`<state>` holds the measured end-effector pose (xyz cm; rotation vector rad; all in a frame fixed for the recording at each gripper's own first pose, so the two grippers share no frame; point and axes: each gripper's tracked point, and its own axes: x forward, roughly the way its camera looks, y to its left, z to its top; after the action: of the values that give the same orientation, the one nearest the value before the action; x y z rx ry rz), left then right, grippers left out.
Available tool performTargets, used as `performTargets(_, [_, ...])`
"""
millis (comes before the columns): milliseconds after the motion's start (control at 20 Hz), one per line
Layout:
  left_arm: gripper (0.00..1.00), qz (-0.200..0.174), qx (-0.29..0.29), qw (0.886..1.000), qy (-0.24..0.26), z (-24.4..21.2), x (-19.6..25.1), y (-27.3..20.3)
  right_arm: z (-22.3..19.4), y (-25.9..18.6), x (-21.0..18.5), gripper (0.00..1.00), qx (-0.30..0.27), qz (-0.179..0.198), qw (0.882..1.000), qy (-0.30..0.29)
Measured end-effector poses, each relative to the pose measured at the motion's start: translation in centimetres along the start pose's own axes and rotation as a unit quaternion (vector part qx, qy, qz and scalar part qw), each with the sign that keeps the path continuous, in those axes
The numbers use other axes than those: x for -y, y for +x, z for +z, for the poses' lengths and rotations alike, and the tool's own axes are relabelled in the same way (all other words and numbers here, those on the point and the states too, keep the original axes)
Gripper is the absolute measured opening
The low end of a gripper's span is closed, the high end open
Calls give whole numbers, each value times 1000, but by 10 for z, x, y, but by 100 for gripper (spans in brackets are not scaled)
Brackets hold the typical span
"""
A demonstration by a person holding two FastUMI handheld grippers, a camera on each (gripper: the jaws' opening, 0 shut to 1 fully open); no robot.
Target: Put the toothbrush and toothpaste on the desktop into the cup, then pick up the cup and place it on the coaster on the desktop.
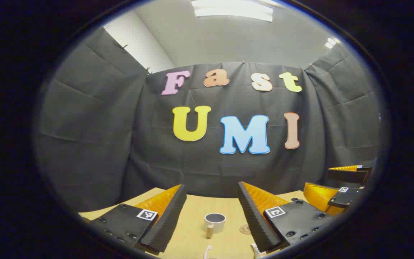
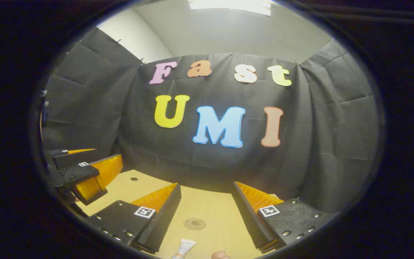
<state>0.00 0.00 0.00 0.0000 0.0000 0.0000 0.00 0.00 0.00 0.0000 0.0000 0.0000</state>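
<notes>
Both grippers' fingers apart, nothing held. Cup [image 1: 215, 222] btwn left gripper [image 1: 212, 210] fingers, toothbrush [image 1: 207, 251] nearer; toothpaste [image 2: 185, 248] btwn right gripper [image 2: 207, 212] fingers, coaster [image 2: 194, 223] beyond. Risk: low approach may tip cup.

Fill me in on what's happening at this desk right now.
Nothing is picked up yet. The left gripper and right gripper both hover open above the desk. The cup stands empty, off the coaster. The toothbrush and toothpaste lie on the desk near its front.
</notes>
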Motion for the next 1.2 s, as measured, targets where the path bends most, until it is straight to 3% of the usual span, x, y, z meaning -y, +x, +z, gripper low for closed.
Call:
performTargets(50, [96, -2, -5, 1000, 3, -4, -1, 6, -5, 4, 4, 89, -10, -4, 1000, 3])
performTargets(250, [93, -12, -18, 1000, 21, -9, -10, 27, -13, 18, 15, 89, -42, -32, 997, 56])
performTargets(300, [100, -14, -18, 1000, 20, -9, -11, 31, -16, 23, 15, 89, -48, -35, 996, 71])
performTargets(350, [100, -20, -19, 999, 16, -11, -9, 33, -23, 25, 18, 89, -58, -42, 994, 80])
performTargets(500, [100, -30, -36, 999, 18, -22, -9, 36, -42, 29, 19, 90, -96, -55, 990, 92])
performTargets(700, [100, -40, -47, 998, 17, -30, -10, 42, -43, 26, 23, 90, -102, -69, 988, 89])
performTargets(1050, [100, -69, -77, 994, 45, -47, 6, 47, -57, 29, 9, 89, -134, -50, 986, 87])
performTargets(1150, [93, -80, -102, 991, 45, -62, 10, 49, -67, 29, 3, 90, -157, -39, 983, 83])
performTargets(1200, [100, -83, -117, 989, 42, -70, 11, 50, -72, 29, 2, 90, -169, -34, 982, 82])
